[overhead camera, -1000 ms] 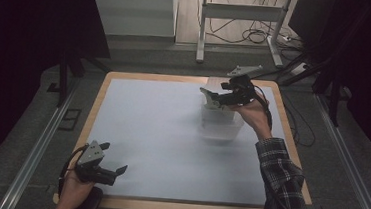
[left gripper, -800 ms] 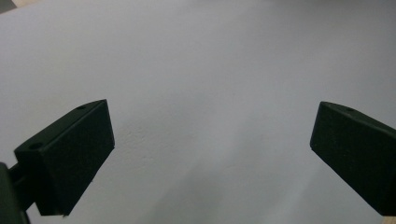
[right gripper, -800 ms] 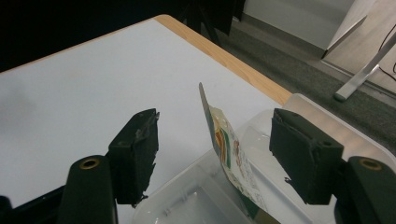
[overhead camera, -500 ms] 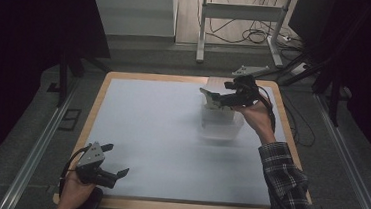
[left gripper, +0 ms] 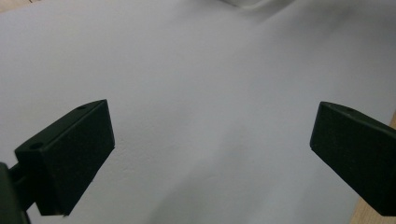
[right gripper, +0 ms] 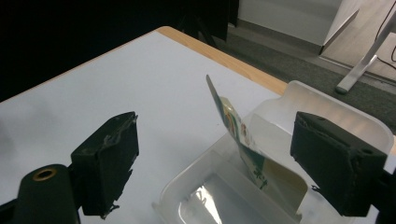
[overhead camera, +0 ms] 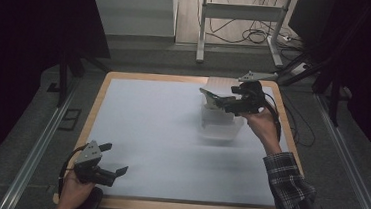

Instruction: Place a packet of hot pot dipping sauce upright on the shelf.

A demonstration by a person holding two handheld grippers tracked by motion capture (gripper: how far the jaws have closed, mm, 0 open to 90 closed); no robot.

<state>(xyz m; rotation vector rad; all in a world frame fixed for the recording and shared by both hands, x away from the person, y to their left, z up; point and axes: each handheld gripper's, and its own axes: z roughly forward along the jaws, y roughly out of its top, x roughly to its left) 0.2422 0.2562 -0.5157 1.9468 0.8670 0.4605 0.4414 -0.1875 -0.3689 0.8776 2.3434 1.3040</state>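
Jaws on my right gripper (right gripper: pixel 215 163) stand wide apart and have just been opening; nothing presses against either pad. Between them, from the right gripper view, a clear plastic container (right gripper: pixel 336 112) sits on the white table (right gripper: pixel 116 88), and a printed packet (right gripper: pixel 243 140) leans upright inside it, tilted against the container's inner wall, free of my fingers. In the high view my right gripper (overhead camera: pixel 214 99) hovers over that container (overhead camera: pixel 219 125) at about 2 o'clock on the table (overhead camera: pixel 161 132), close to the far right edge, with the packet (overhead camera: pixel 213 97) just at the jaw tips. Whether the tips brush the packet there I cannot tell.

At about 7 o'clock, near the front left corner and well apart from the container, my left gripper (overhead camera: pixel 115 171) rests in my left hand (overhead camera: pixel 74 191). Seen from the left gripper view, its jaws (left gripper: pixel 210 158) are spread wide with only bare white tabletop between them, holding nothing. A corner of the container (left gripper: pixel 252 3) peeks in at 12 o'clock of that view.
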